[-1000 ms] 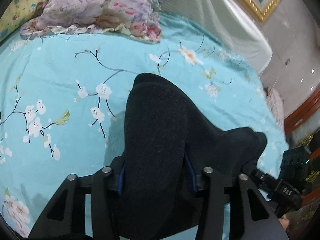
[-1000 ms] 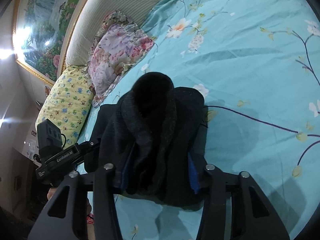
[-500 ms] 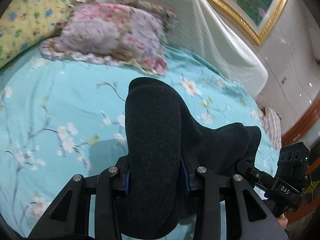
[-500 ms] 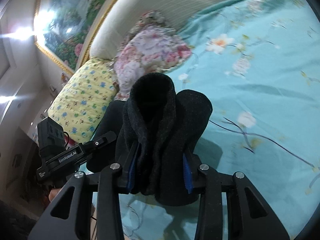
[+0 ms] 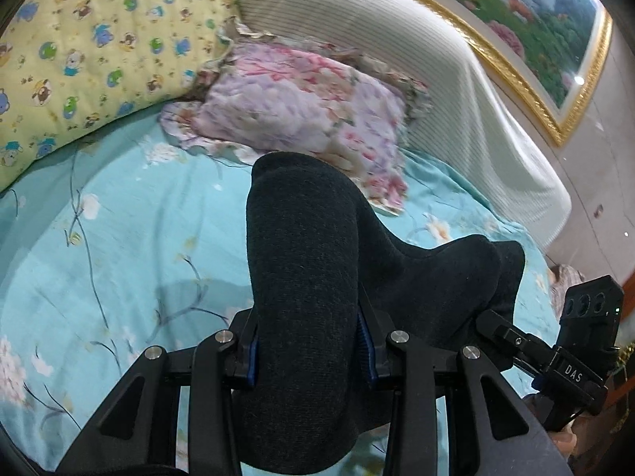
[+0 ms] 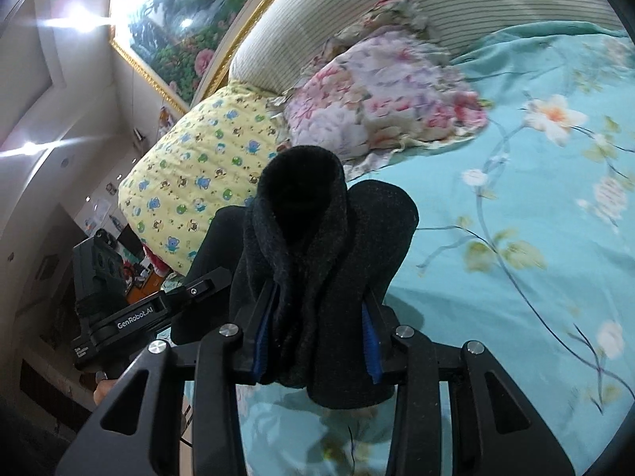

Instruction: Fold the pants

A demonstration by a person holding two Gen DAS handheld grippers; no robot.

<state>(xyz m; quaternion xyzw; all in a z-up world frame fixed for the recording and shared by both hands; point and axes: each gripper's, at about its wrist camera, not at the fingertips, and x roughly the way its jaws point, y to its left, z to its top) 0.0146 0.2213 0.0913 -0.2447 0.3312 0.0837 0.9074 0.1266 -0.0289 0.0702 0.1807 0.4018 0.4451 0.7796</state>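
The pants (image 5: 305,246) are dark, thick and fleecy, and hang lifted above the bed. My left gripper (image 5: 307,351) is shut on one bunched edge of them, the cloth bulging up between its fingers. My right gripper (image 6: 317,341) is shut on another bunched edge of the pants (image 6: 317,238). The right gripper also shows at the right edge of the left wrist view (image 5: 555,361). The left gripper shows at the left of the right wrist view (image 6: 131,317). The cloth hides both sets of fingertips.
The bed has a turquoise sheet (image 5: 119,238) with a flower print. A pink floral pillow (image 5: 301,99) and a yellow cartoon pillow (image 5: 87,51) lie at its head, against a white ribbed headboard (image 5: 456,79). A gold-framed painting (image 5: 535,27) hangs above.
Both grippers have risen and tilted up toward the head of the bed, carrying the pants. The pillows and headboard have come into view. Both grips stay shut.
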